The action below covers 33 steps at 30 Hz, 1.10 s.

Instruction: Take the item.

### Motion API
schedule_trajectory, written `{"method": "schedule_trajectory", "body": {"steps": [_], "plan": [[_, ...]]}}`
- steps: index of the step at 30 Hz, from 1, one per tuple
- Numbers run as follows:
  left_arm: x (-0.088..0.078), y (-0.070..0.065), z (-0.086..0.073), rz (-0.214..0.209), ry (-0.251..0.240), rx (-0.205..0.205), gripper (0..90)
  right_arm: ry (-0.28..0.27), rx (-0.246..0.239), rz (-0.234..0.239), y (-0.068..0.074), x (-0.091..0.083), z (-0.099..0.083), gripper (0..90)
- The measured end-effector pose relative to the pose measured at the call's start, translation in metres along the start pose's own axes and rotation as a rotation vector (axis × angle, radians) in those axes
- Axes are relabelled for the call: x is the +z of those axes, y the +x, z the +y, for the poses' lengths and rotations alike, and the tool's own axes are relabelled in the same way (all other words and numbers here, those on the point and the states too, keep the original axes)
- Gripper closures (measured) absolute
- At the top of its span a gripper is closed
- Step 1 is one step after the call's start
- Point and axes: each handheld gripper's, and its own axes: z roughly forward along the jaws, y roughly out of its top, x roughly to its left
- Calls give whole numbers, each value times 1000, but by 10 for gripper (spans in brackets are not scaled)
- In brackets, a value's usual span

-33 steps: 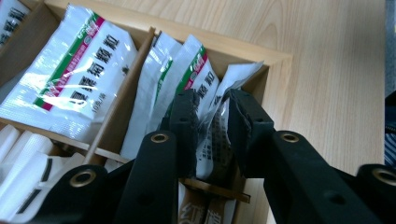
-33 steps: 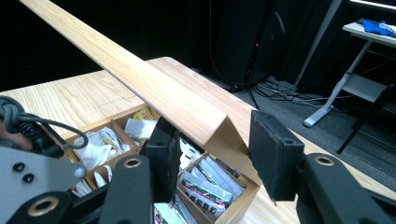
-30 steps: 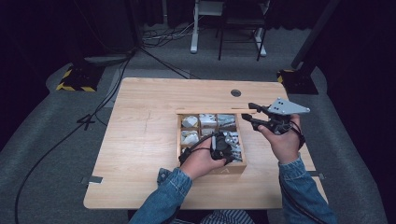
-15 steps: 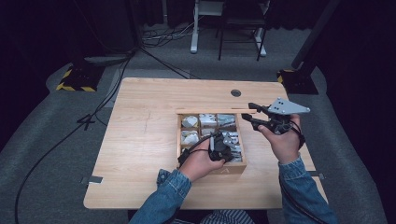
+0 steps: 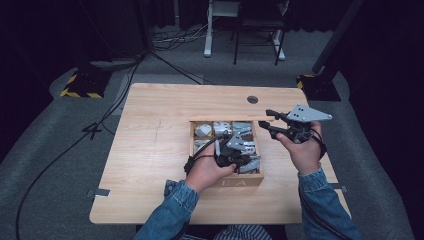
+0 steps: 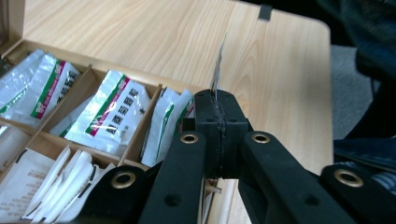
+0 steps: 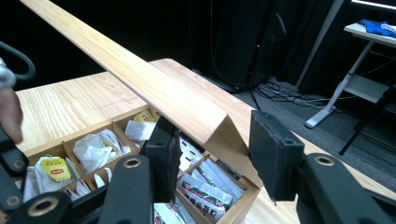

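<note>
One thin packet (image 6: pixel 217 65), seen edge-on, sits pinched in left tool (image 6: pixel 218 105).

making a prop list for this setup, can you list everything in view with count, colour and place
table: one, light wood, centre of the high view
box: one, wooden, divided into compartments, on the table's near right part
lid: one, wooden, open, between the right gripper's jaws
sachets: many, white with green and red print, in the compartments
tea bags: several, white, one with a yellow tag, in other compartments
sachet: one, thin, seen edge-on, pinched in the left gripper
left gripper: one, black, shut, over the box
right gripper: one, black with grey plate, right of the box
sleeves: two, blue denim, bottom edge
</note>
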Motion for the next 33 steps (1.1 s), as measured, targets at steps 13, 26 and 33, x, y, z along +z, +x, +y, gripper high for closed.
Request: {"method": "schedule_trajectory", "body": {"steps": [13, 26, 33], "plan": [[-19, -1, 1, 6, -104, 2, 894, -1, 1, 4, -1, 0, 0, 549], [-41, 2, -4, 48, -144, -2, 894, -4, 8, 12, -3, 2, 2, 548], [-57, 3, -10, 80, -169, -15, 894, -4, 6, 9, -3, 2, 3, 548]]}}
